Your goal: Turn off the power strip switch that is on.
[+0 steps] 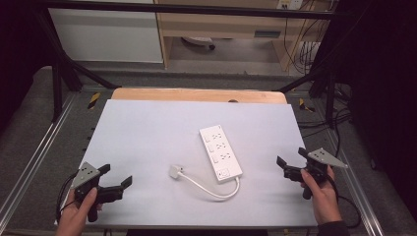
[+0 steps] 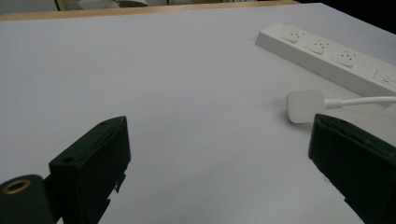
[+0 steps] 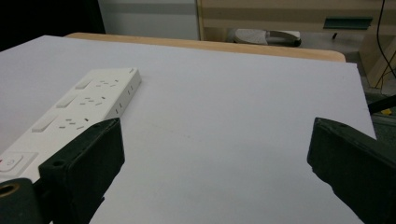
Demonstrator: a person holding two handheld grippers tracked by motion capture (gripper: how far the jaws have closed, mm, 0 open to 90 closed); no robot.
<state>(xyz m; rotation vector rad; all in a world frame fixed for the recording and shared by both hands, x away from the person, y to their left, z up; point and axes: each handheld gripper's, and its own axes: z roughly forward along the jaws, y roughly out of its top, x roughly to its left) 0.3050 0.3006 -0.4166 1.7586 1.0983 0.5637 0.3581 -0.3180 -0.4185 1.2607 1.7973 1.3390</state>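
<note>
Centrally, white three-outlet power strip (image 1: 221, 153) lies flat, both claws (image 1: 116, 176) (image 1: 290, 161) gaping empty.

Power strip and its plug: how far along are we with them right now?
Nothing looks done yet. The power strip lies flat mid-table, its cable looping to the plug, which rests loose on the white table. In hand: nothing. The left gripper and right gripper both sit open near the table's near corners, apart from both items. Reaching, gripping and whatever follows all remain.
</note>
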